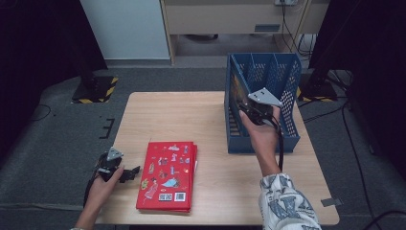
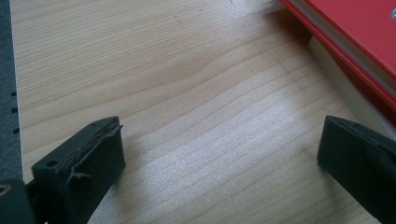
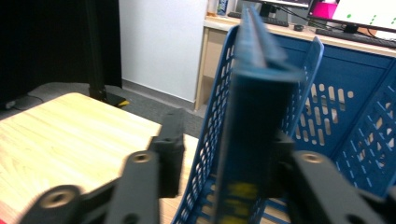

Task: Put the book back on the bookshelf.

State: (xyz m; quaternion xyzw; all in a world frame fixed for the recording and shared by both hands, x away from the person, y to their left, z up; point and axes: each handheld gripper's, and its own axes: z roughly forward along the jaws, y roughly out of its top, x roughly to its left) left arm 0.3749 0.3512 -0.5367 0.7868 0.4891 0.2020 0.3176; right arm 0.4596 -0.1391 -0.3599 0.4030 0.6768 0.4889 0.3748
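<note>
Left gripper (image 1: 128, 173): nearest the camera, at the desk's (image 1: 172, 115) near-left corner, held low in the left hand (image 1: 103, 184); jaws spread wide over bare wood in the left gripper view, nothing between them; jaws point toward the red books.
Red books (image 1: 166, 176): a flat stack by the desk's near edge, left of its middle; just beside the left gripper, apart from it; the stack's corner (image 2: 355, 46) shows at the upper right of the left gripper view; covers and page edges visible.
Right gripper (image 1: 242, 111): at the rack's left side, toward the desk's far-right part, held by the right hand (image 1: 262, 134); patterned sleeve (image 1: 286, 203) at the near edge.
Right jaws: apart, one on each side of the blue book; one jaw stands clear to the book's left with a gap; whether the other presses the cover I cannot tell; not clamped.
Blue book (image 3: 254, 116): upright, spine toward the camera in the right gripper view; at the rack's left wall.
Rack (image 1: 287, 96): blue, perforated, with dividers; stands on the desk's right half, reaching its far edge.
</note>
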